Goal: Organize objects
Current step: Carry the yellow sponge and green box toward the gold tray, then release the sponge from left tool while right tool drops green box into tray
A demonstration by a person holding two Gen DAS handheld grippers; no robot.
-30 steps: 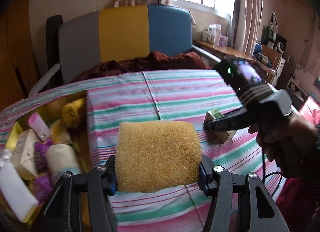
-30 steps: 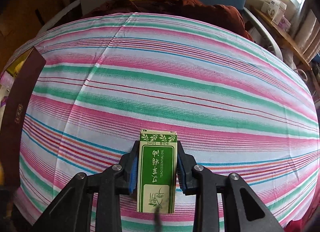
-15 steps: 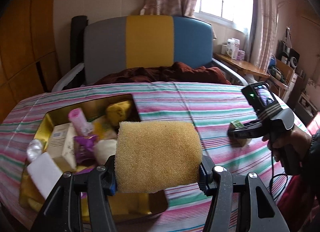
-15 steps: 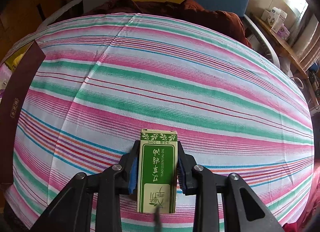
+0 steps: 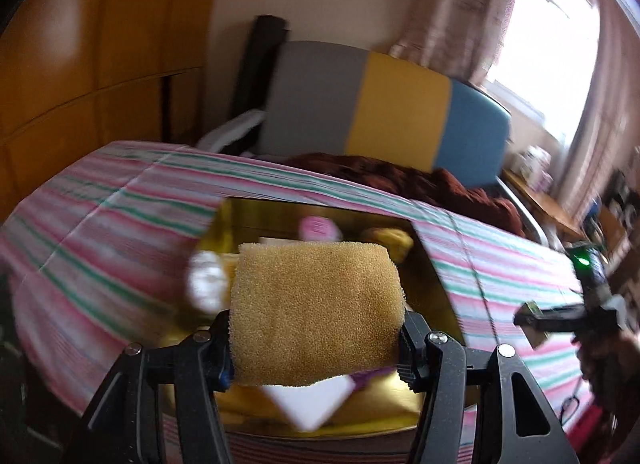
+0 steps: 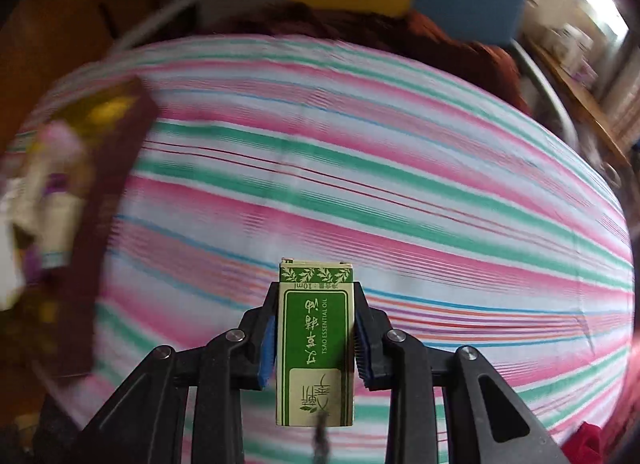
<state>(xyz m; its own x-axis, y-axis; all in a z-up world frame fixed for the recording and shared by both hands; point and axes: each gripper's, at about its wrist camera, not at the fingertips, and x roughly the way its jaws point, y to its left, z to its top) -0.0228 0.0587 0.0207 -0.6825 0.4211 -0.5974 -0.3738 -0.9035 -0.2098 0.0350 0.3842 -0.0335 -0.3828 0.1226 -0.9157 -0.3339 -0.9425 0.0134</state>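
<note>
My left gripper (image 5: 316, 338) is shut on a yellow sponge (image 5: 316, 312), held above the gold-lined box (image 5: 424, 284) that lies on the striped cloth. The box holds several small items, among them a pink-capped bottle (image 5: 318, 228), a white packet (image 5: 316, 404) and a yellow lump (image 5: 386, 240); the sponge hides much of them. My right gripper (image 6: 316, 338) is shut on a small green essential-oil carton (image 6: 315, 344), lifted over the striped cloth. In the left wrist view that right gripper (image 5: 534, 320) shows at the far right with the carton (image 5: 534, 334) in it. The box (image 6: 108, 200) sits at the left of the right wrist view.
A striped cloth (image 6: 360, 168) covers the table. Behind it stands a grey, yellow and blue chair back (image 5: 380, 116) with a dark red blanket (image 5: 400, 176). A wooden cabinet (image 5: 80, 64) is at the left, a window (image 5: 552, 32) and a cluttered shelf at the right.
My left gripper has swung left with the sponge and now hangs over the box. My right gripper has lifted the green carton and moved toward the box, which has come further into its view.
</note>
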